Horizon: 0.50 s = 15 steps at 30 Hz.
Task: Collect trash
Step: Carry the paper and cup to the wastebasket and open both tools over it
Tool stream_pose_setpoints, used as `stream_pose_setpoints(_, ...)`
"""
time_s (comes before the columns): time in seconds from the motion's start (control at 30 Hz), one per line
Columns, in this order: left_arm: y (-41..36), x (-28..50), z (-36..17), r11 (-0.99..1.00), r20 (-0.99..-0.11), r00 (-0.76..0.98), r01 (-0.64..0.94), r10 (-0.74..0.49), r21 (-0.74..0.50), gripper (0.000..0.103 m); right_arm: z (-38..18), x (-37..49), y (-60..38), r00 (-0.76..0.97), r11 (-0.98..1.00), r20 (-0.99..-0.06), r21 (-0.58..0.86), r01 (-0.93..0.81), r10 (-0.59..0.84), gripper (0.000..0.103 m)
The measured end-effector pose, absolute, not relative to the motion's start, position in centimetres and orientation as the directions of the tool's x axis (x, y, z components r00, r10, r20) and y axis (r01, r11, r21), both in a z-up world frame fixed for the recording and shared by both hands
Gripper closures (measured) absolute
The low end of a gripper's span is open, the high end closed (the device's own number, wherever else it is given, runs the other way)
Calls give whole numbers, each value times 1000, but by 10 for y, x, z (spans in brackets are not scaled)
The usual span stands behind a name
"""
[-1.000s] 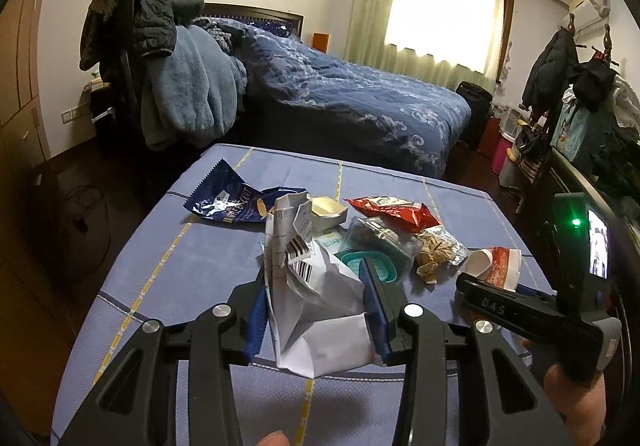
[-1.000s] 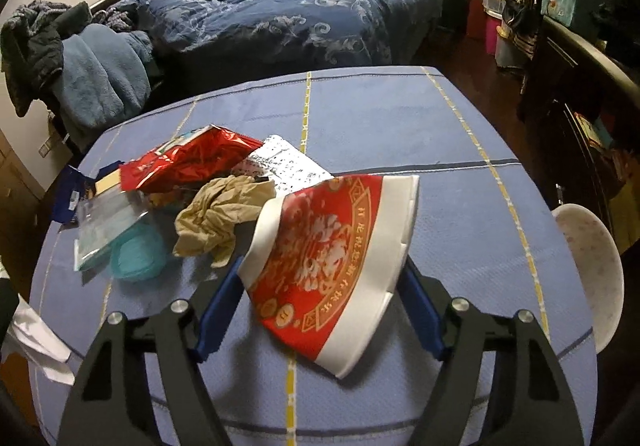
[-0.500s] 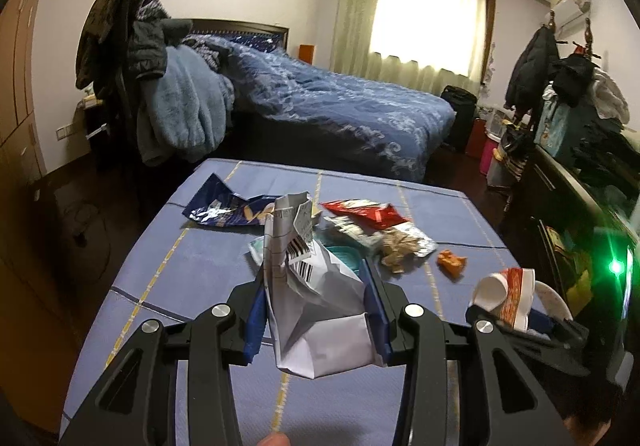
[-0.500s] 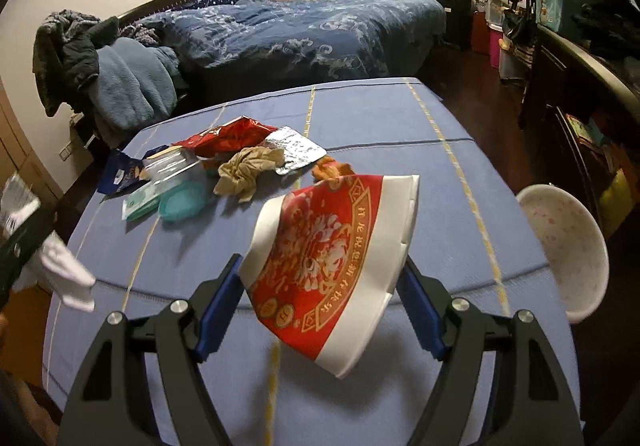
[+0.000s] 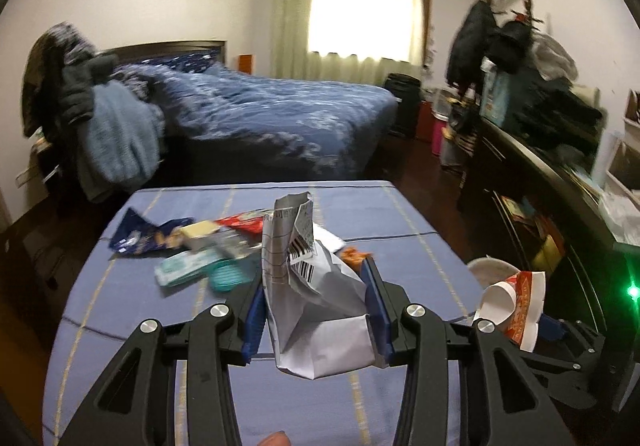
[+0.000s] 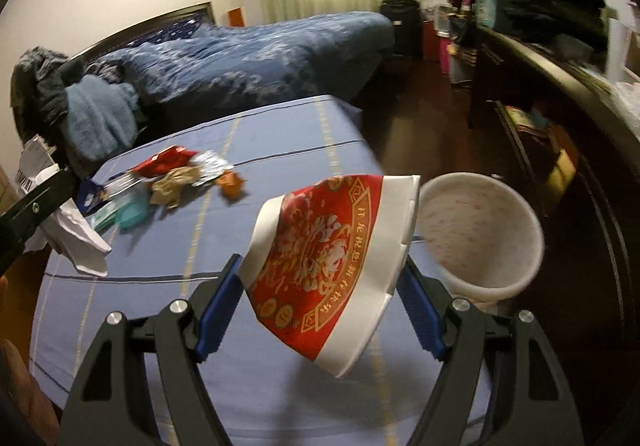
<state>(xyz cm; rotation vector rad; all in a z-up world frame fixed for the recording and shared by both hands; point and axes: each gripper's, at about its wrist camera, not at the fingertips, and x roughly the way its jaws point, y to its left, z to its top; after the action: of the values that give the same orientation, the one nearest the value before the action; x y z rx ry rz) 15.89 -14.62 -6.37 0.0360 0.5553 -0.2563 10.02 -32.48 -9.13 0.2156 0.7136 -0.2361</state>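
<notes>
At the left of the left wrist view, the leftover trash lay in a loose heap on the blue-clothed bench (image 5: 120,310): a dark blue snack wrapper (image 5: 140,236), a teal packet (image 5: 200,270), a red wrapper (image 5: 240,222), and just right of them a small orange scrap (image 5: 352,255). In the middle of that frame the left gripper (image 5: 316,310) had its fingers pinching a crumpled white paper bag (image 5: 320,310), barcode label uppermost, held clear of the cloth. At the lower right edge the right gripper (image 6: 320,282) showed, its fingers clamped on either side of a flattened red and white paper cup (image 6: 336,266). In the right wrist view a pale, speckled bin (image 6: 480,238) stood on the floor just beyond the bench's right edge, right of the cup and lower.

Both loads looked bound for that bin. The cup was gripped across its squashed body and hung tilted; let go short of the rim, it would likely land on the bench edge or the dark floor. The paper bag was light and bulky, so it could catch the rim and tumble out. Two grippers crowding one opening might also knock together.
</notes>
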Motion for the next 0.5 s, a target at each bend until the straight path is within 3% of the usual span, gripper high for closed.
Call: stream_pose_setpoints(0.5, -290, 181, -70, 866, -550, 724, 500, -417, 2, 58, -93, 57, -444, 678, 845, -646, 92, 526, -352, 28)
